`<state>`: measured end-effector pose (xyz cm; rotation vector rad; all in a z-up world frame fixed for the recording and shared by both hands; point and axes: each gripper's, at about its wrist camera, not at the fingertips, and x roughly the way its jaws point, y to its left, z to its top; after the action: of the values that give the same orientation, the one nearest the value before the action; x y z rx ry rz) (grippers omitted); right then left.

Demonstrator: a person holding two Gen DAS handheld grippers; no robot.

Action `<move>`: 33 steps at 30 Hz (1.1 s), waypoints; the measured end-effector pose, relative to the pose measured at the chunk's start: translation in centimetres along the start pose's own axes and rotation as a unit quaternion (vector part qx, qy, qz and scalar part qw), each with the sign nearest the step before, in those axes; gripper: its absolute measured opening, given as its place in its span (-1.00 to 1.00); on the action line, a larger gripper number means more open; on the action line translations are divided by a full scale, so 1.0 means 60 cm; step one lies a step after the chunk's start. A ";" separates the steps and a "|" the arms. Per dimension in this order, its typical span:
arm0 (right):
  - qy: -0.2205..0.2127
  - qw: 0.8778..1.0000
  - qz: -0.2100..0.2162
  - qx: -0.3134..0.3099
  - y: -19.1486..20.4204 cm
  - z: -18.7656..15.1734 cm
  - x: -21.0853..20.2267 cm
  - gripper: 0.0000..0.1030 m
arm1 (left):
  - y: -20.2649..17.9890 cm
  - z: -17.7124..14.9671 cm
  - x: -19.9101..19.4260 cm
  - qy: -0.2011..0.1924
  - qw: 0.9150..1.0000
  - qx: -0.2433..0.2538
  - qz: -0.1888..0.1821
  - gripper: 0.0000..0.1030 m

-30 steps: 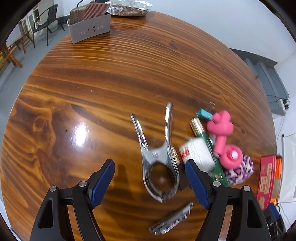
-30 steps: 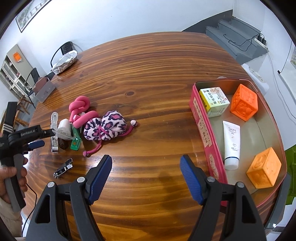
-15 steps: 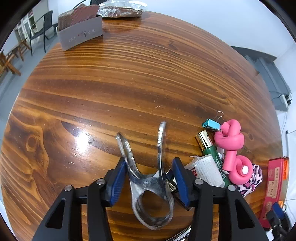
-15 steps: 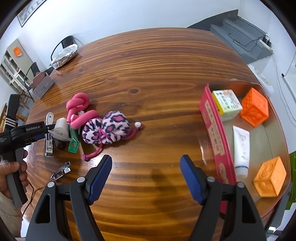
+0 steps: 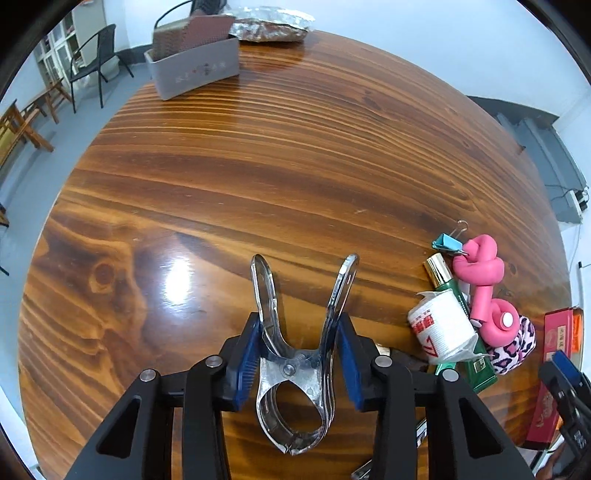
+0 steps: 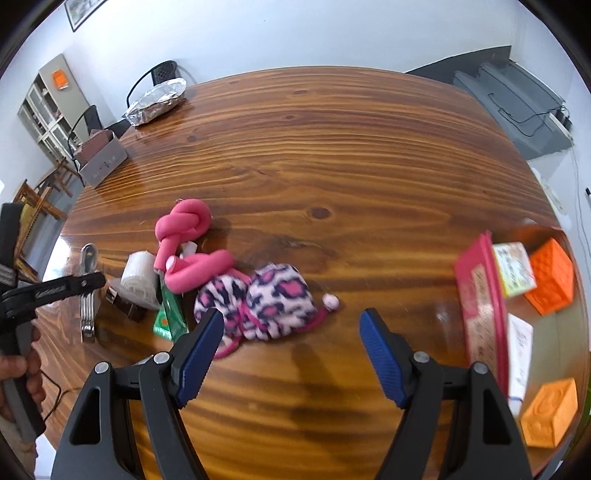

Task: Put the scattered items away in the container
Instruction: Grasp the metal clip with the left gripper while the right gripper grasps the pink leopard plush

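A shiny metal spring clamp [image 5: 295,362] lies on the wooden table [image 5: 295,166]. My left gripper [image 5: 298,341] is closing on it, and both blue pads [image 5: 245,354] touch its handles. To the right sit a white roll [image 5: 441,326], a green tube [image 5: 476,363], a knotted pink foam stick [image 5: 480,266] and a leopard-print pouch [image 6: 273,295]. My right gripper [image 6: 290,350] hangs open just in front of the pouch with nothing between its fingers. The red tin [image 6: 480,295] at the right holds two orange cubes [image 6: 550,280], a white tube [image 6: 521,347] and a small box [image 6: 513,266].
A grey box [image 5: 195,70] and a foil-wrapped package [image 5: 269,29] stand at the far edge. A teal binder clip [image 5: 447,242] lies by the pink stick. A person's hand [image 6: 16,369] holds the left gripper's handle at the left edge. Chairs stand beyond the table.
My left gripper's jaws came together from wide apart until the pads met the clamp's handles. My right gripper moved left, away from the tin and closer to the leopard pouch.
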<state>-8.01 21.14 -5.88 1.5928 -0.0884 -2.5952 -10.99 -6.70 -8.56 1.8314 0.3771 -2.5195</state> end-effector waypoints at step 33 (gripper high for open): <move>-0.005 0.998 0.044 -0.039 0.015 -0.028 -0.016 -0.39 | -0.045 -0.032 -0.113 -0.059 0.998 0.014 -0.013 -0.24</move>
<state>-6.02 20.36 -5.68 1.5155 -0.0561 -2.5091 -7.40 -4.64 -2.28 1.6856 0.3690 -2.6484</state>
